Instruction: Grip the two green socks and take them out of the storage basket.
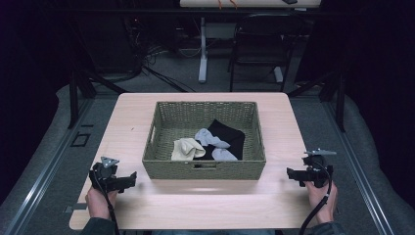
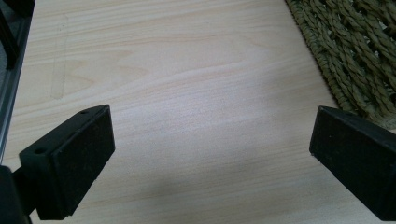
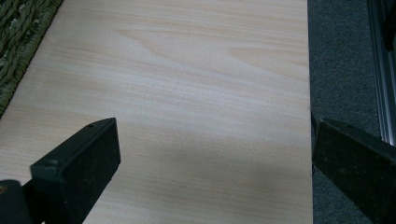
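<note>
High view: socks [image 1: 211,143] inside basket [image 1: 205,170]. Gripper views: bare table [image 2: 187,93] between wide, empty jaws of left gripper [image 2: 212,154] and right gripper [image 3: 215,161].

Olive woven basket [image 1: 205,169], pale wood table [image 1: 132,112]

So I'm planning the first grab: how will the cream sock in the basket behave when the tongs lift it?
The cream sock lies crumpled and folded, so it is probably floppy and will drape from the grip. It looks thin, so likely light. It lies against the dark cloth in the basket, so it might drag that along.
</note>
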A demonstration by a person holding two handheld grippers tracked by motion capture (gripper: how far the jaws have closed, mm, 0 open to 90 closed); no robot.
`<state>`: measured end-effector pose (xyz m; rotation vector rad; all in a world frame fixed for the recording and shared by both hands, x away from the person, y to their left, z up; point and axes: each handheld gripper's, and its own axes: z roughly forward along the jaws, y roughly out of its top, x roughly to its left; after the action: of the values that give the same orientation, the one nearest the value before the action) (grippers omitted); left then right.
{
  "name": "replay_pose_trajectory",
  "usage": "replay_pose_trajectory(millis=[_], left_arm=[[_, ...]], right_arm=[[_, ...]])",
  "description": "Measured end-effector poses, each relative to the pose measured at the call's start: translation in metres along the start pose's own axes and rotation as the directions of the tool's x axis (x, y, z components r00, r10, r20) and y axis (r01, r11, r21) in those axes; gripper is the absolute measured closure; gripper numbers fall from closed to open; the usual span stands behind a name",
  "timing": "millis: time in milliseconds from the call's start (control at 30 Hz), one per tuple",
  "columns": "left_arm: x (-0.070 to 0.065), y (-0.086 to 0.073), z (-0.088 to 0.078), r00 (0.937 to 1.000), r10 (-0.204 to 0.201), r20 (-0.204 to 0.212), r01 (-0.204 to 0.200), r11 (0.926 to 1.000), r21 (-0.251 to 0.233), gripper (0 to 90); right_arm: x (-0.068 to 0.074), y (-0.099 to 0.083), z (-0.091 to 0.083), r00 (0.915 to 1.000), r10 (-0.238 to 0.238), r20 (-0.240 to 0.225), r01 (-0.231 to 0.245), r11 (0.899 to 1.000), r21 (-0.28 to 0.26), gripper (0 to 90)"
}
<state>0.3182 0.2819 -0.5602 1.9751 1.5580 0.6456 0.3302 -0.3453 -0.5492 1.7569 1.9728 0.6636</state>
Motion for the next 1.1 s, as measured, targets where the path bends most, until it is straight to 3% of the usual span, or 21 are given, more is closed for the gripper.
replay_pose_trajectory(millis=[400, 500, 667, 867, 1000, 1100], left_arm=[[0.002, -0.001, -0.003, 0.9999, -0.011, -0.004, 0.011, 0.9999, -0.003, 0.1], [0.003, -0.001, -0.003, 0.9995, -0.016, -0.028, 0.016, 0.9997, 0.016, 0.1], [0.009, 0.001, -0.007, 0.998, -0.056, -0.029, 0.056, 0.9983, 0.014, 0.1], [0.015, 0.01, -0.027, 0.9949, -0.094, -0.035, 0.093, 0.9952, -0.029, 0.1], [0.018, 0.02, -0.043, 0.9923, -0.124, -0.004, 0.124, 0.9897, -0.072, 0.7], [0.015, 0.03, -0.053, 0.9927, -0.111, 0.047, 0.115, 0.99, -0.082, 0.1]], right_arm=[[0.005, 0.001, 0.002, 0.9999, -0.01, -0.003, 0.01, 1.0, 0.0, 0.7], [0.006, 0.002, 0.003, 0.9999, -0.012, -0.006, 0.012, 1.0, 0.005, 0.7], [0.009, 0.004, 0.005, 0.9997, -0.023, -0.012, 0.023, 1.0, 0.006, 0.7], [0.011, 0.002, 0.003, 0.9994, -0.026, -0.023, 0.026, 1.0, 0.003, 0.5], [0.014, 0.0, 0.003, 0.9991, -0.033, -0.027, 0.033, 0.999, 0.01, 0.5], [0.014, 0.0, 0.004, 0.9992, -0.026, -0.03, 0.027, 1.0, 0.012, 0.5]])
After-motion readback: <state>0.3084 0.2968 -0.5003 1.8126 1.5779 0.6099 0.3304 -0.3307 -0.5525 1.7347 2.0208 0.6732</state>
